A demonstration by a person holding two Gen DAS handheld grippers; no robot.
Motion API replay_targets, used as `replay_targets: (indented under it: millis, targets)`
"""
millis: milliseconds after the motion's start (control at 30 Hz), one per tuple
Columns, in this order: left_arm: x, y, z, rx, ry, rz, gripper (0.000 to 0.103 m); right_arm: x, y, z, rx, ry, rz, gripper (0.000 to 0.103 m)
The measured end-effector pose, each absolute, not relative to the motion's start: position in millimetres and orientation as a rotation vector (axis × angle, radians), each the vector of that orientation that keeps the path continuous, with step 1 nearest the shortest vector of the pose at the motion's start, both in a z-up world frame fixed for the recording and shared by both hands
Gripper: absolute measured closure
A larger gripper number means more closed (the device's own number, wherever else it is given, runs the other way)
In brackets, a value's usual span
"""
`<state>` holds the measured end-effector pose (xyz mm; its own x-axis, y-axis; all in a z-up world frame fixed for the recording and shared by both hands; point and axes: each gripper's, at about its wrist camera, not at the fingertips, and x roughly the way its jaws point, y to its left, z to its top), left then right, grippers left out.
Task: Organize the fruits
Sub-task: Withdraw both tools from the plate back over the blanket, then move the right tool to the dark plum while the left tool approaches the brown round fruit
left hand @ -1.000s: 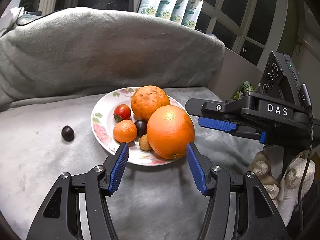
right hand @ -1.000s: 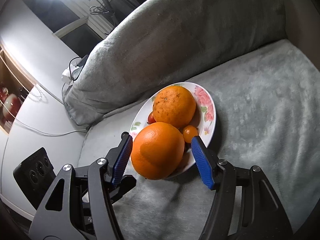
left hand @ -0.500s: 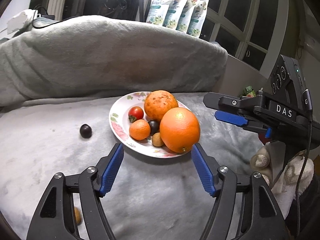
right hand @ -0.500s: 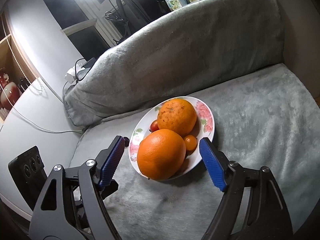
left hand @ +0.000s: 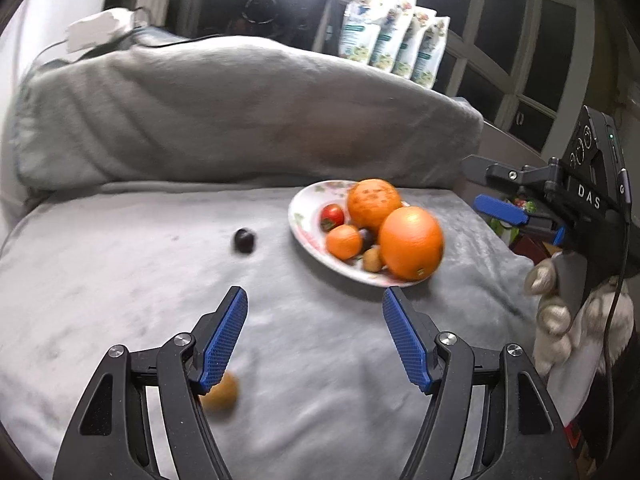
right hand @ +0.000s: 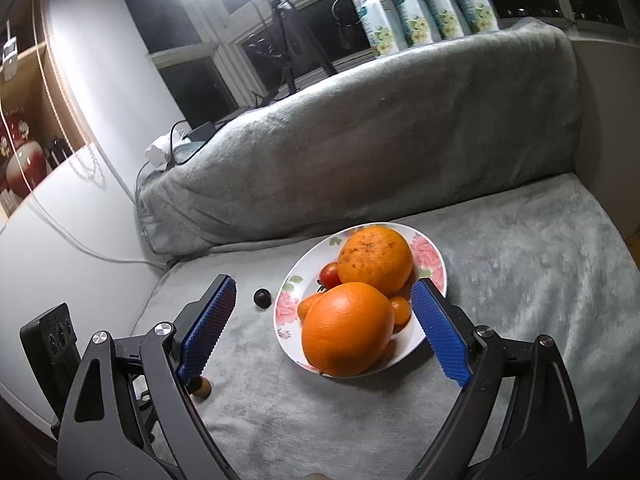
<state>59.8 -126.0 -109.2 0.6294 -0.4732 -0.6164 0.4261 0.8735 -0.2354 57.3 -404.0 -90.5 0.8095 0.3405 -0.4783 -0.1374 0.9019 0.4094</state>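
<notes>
A flowered white plate (left hand: 304, 222) (right hand: 434, 256) sits on the grey blanket. It holds two big oranges (left hand: 411, 243) (right hand: 346, 334), a cherry tomato (left hand: 332, 216), a small mandarin (left hand: 343, 242) and some smaller fruits. A dark plum (left hand: 244, 240) (right hand: 262, 298) lies on the blanket left of the plate. A small brown fruit (left hand: 220, 396) (right hand: 201, 387) lies nearer, partly behind a left finger. My left gripper (left hand: 315, 338) is open and empty, short of the plate. My right gripper (right hand: 324, 330) is open and empty, its jaws standing either side of the near orange without touching it.
A blanket-covered backrest (left hand: 240, 112) rises behind the plate. Several tissue packs (left hand: 394, 52) stand on the window sill. A tripod with a ring light (right hand: 288, 28) stands behind. A white cable and charger (right hand: 160, 152) lie at the backrest's left end.
Both grippers have pulled back and up from the plate. The left view has swung left, so the plum and the small brown fruit now show.
</notes>
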Motion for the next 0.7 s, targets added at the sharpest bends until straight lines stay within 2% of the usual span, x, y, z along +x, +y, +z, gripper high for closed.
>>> replay_targets:
  millis: [600,700]
  targets:
    - [38.6,-77.3,-140.7,-0.096,0.801,-0.434,0.033,83.6,-316.3,-86.0,0.058,0.632,0.414,0.011]
    - [39.3,-75.1,-142.8,-0.109,0.806,-0.439,0.039,95.6,-301.9,-92.0,0.032,0.66,0.447,0.012]
